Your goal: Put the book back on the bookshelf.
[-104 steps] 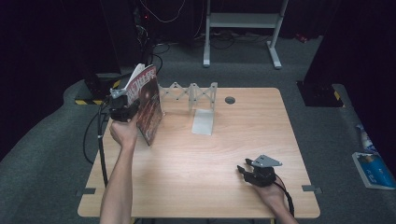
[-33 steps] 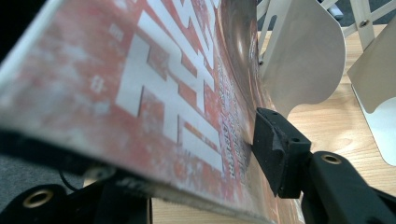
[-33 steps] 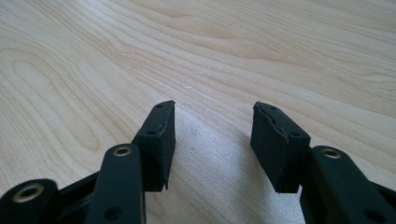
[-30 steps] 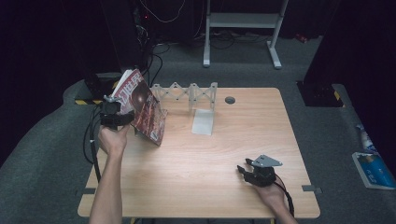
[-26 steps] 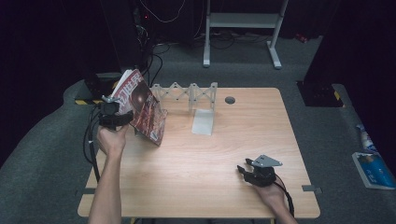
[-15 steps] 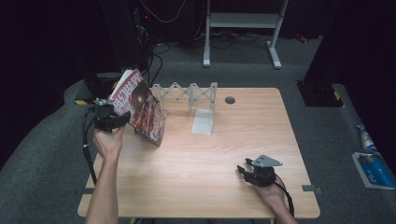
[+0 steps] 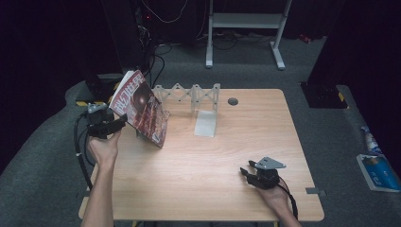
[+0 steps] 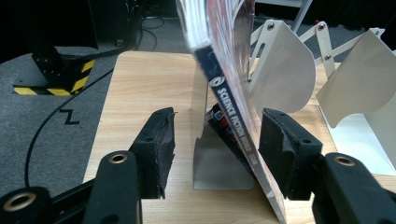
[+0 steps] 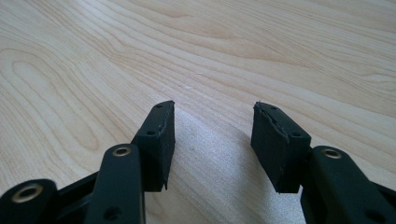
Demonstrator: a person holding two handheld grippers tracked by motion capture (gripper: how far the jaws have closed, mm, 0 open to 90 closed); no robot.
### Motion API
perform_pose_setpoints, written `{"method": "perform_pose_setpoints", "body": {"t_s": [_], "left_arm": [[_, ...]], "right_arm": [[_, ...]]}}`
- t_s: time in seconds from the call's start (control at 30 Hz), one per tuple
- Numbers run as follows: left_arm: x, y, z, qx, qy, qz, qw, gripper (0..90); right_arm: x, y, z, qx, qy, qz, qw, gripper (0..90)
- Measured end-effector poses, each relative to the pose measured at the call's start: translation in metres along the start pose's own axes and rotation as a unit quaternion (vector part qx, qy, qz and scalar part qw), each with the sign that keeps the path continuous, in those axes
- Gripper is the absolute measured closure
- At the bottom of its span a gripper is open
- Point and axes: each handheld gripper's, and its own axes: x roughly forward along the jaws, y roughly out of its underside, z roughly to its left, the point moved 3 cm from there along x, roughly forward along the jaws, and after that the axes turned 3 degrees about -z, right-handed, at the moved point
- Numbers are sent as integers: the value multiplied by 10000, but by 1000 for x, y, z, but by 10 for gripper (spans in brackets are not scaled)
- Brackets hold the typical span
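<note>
Magazine [image 8: 231,93] leans tilted in metal rack [image 8: 285,70] at table's far left. Left gripper [image 8: 217,140] jaws just opening, straddling spine, pads apart. Right gripper [image 9: 212,135] gapes, holding nothing. Risk: unsupported magazine slides, topples.

Red-and-white mag [image 7: 141,105] – dark blue spine; white metal rack [image 7: 191,93]; pale wood-grain table [image 7: 213,165].

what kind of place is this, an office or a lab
Most likely a lab set up for recording: a lone wooden table on grey carpet, dark surroundings with cables and a metal stand behind, and an expanding book rack.
</note>
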Motion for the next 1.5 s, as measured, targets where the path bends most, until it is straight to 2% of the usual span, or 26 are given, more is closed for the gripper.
{"method": "perform_pose_setpoints", "body": {"t_s": [0.4, 0.77, 1.2, 1.5], "left_arm": [[-10, 6, 6, -100, 116, -86, 9998, 429], [-17, 13, 5, -67, 213, -127, 9997, 396], [-31, 13, -7, 116, 405, -218, 9989, 379], [-35, 18, -12, 128, 532, -255, 9982, 372]], "right_arm": [[0, 0, 0, 2, 3, -1, 10000, 495], [0, 0, 0, -1, 0, -3, 10000, 494], [0, 0, 0, 0, -1, -5, 10000, 494], [0, 0, 0, 2, 0, -5, 10000, 493]]}}
